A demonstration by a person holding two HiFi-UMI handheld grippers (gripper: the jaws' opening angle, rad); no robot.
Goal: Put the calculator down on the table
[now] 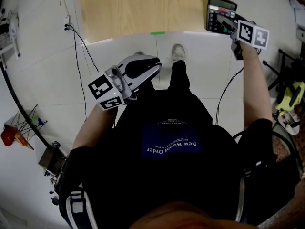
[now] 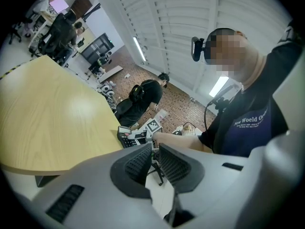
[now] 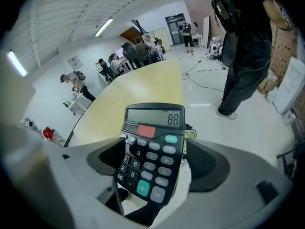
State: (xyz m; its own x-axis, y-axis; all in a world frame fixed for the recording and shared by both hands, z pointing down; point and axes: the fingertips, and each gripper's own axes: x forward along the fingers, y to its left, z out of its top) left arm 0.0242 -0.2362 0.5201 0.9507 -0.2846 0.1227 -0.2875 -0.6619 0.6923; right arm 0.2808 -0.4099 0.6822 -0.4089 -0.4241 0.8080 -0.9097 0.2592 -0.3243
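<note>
Looking steeply down from the head view, a person in a dark shirt holds a gripper in each hand before a pale wooden tabletop [image 1: 143, 8]. The right gripper [image 3: 159, 166] reaches out to the tabletop's right-hand edge, with a black calculator [image 3: 155, 128] between its jaws. The jaws are spread wide. A clear gap shows between the right pad and the calculator's side, while the left side lies against or just in front of the other pad. The calculator tilts with its display up and away from the gripper, keys facing the camera. No view shows whether its base rests on the wood. It sits right at the edge, possibly partly overhanging.

The left gripper [image 2: 156, 151] hangs near the person's body, well apart from the tabletop. Its jaws are drawn almost together, with only a slit between the pads and nothing in it.

The step in hand appears to be the release. Done well, the calculator would lie flat, with its whole base on the wood and further in from the edge. The wide jaws would then back straight off along its sides without dragging it. The main risk is that it tips off the edge.
</note>
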